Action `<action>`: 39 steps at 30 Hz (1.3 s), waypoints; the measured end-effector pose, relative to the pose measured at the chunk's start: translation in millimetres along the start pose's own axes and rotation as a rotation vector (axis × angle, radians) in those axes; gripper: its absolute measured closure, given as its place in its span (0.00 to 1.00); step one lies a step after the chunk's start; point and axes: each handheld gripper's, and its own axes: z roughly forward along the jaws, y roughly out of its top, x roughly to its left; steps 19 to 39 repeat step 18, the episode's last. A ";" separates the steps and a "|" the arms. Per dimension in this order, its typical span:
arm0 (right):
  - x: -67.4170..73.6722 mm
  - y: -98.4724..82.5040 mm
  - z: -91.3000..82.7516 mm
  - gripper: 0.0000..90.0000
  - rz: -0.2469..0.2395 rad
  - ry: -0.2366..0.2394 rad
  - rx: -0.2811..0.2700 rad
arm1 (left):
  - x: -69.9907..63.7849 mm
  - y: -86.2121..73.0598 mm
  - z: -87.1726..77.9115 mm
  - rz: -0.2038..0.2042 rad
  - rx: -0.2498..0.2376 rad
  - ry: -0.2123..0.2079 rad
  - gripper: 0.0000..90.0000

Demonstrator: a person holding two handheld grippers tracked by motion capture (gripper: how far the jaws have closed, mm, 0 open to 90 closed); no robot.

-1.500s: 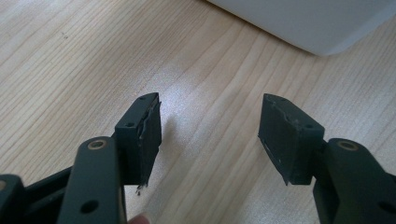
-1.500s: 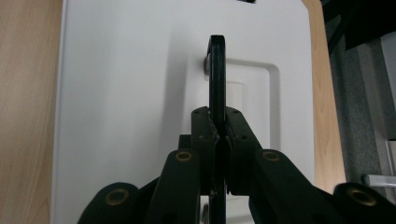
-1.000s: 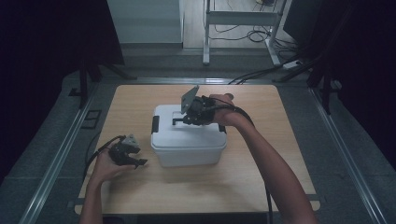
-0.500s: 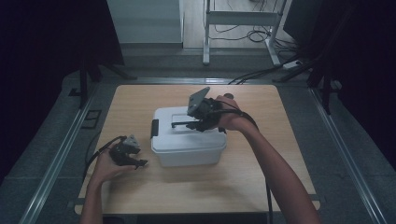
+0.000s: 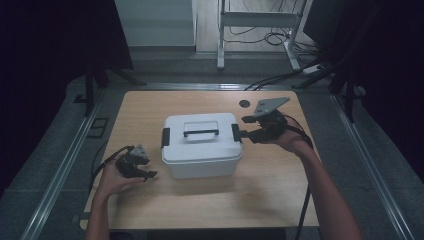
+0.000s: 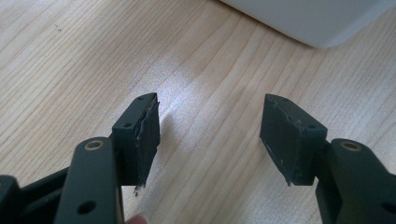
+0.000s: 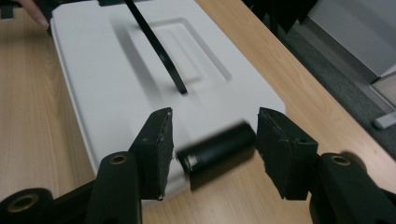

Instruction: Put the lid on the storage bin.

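Note:
A white lidded box (image 5: pixel 202 150) stands mid-table, with a black handle (image 5: pixel 201 131) on its lid and a black latch on each end. My right gripper (image 5: pixel 246 127) is at the box's right end. Its jaws have just been opening and now stand open, with the right latch (image 7: pixel 217 151) between the pads, blurred. In the right gripper view the handle (image 7: pixel 156 44) rises at a slant over the lid (image 7: pixel 107 79). My left gripper (image 5: pixel 149 170) rests in the hand left of the box, open over bare wood (image 6: pixel 210 126), with a box corner (image 6: pixel 308 18) ahead.
The wooden table (image 5: pixel 150 107) has a round dark hole (image 5: pixel 244 103) behind the right gripper. Bare wood lies in front of the box. A metal rail runs along each side of the table, and cables lie on the floor beyond the far edge.
My right gripper has left the lid's handle area, moved to the right and slightly down to the box's right end, and opened its jaws. The left hand has stayed put.

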 end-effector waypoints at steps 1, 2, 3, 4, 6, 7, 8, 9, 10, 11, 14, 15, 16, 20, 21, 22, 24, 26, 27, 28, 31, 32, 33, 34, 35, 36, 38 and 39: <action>0.0 0.0 0.0 0.51 0.000 0.000 0.000 | 0.0 0.0 0.0 0.000 0.000 0.000 0.42; -3.4 -13.7 -4.9 0.51 0.036 -0.016 -0.013 | -0.4 0.1 0.5 -0.001 0.002 0.001 0.42; -3.4 -13.7 -4.9 0.51 0.036 -0.016 -0.013 | -0.4 0.1 0.5 -0.001 0.002 0.001 0.42; -5.9 -25.6 -8.4 0.50 0.064 -0.025 -0.022 | -0.7 0.1 0.6 -0.003 0.002 0.001 0.42; -7.0 -31.0 -9.7 0.50 0.076 -0.030 -0.027 | -0.9 -0.1 1.0 -0.003 0.000 0.003 0.42; -8.1 -36.0 -10.7 0.50 0.090 -0.035 -0.033 | -0.9 0.0 1.0 -0.003 0.002 0.001 0.42; -10.1 -44.5 -11.7 0.50 0.113 -0.043 -0.041 | -1.1 0.1 1.0 -0.002 0.002 0.000 0.42; -10.1 -44.5 -11.7 0.50 0.113 -0.043 -0.041 | -1.1 0.1 1.0 -0.002 0.002 0.000 0.42; -12.1 -50.4 -11.6 0.50 0.125 -0.051 -0.040 | -1.0 0.2 1.0 -0.001 0.001 0.002 0.42; -12.1 -50.4 -11.6 0.50 0.125 -0.051 -0.040 | -1.1 0.3 1.0 -0.003 -0.001 0.003 0.42; -14.0 -54.3 -12.1 0.49 0.137 -0.064 -0.045 | -1.5 0.1 0.7 -0.004 -0.008 0.011 0.42; -14.0 -54.3 -12.1 0.49 0.137 -0.064 -0.045 | -1.5 0.1 0.7 -0.004 -0.008 0.011 0.42; -13.9 -54.6 -12.2 0.49 0.137 -0.068 -0.047 | -1.3 0.0 0.5 -0.003 -0.008 0.011 0.42; -13.3 -55.6 -12.1 0.49 0.138 -0.070 -0.054 | -1.1 0.1 0.0 -0.004 -0.008 0.012 0.42; -13.3 -55.6 -12.1 0.49 0.138 -0.070 -0.054 | -1.1 0.1 0.0 -0.004 -0.008 0.012 0.42; -13.3 -55.6 -12.1 0.49 0.138 -0.070 -0.054 | -1.1 0.1 0.0 -0.004 -0.008 0.012 0.42; -13.3 -55.6 -12.1 0.49 0.138 -0.070 -0.054 | -1.1 0.1 0.0 -0.004 -0.008 0.012 0.42; -13.3 -55.6 -12.1 0.49 0.138 -0.070 -0.054 | -1.1 0.1 0.0 -0.004 -0.008 0.012 0.42; -13.3 -55.6 -12.1 0.49 0.138 -0.070 -0.054 | -1.1 0.1 0.0 -0.004 -0.008 0.012 0.42; -13.3 -55.6 -12.1 0.49 0.138 -0.070 -0.054 | -1.1 0.1 0.0 -0.004 -0.008 0.012 0.42; -13.3 -55.6 -12.1 0.49 0.138 -0.070 -0.054 | -1.1 0.1 0.0 -0.004 -0.008 0.012 0.42; -13.3 -55.6 -12.1 0.49 0.138 -0.070 -0.054 | -1.1 0.1 0.0 -0.004 -0.008 0.012 0.42; -13.3 -55.6 -12.1 0.49 0.138 -0.070 -0.054 | -1.1 0.1 0.0 -0.004 -0.008 0.012 0.42; -13.3 -55.6 -12.1 0.49 0.138 -0.070 -0.054 | -1.1 0.1 0.0 -0.004 -0.008 0.012 0.42; -13.3 -55.6 -12.1 0.49 0.138 -0.070 -0.054 | -1.1 0.1 0.0 -0.004 -0.008 0.012 0.42; -13.3 -55.6 -12.1 0.49 0.138 -0.070 -0.054 | -1.1 0.1 0.0 -0.004 -0.008 0.012 0.42; -13.3 -55.6 -12.1 0.49 0.138 -0.070 -0.054 | -1.1 0.1 0.0 -0.004 -0.008 0.012 0.42; -13.3 -55.6 -12.1 0.49 0.138 -0.070 -0.054 | -1.1 0.1 0.0 -0.004 -0.008 0.012 0.42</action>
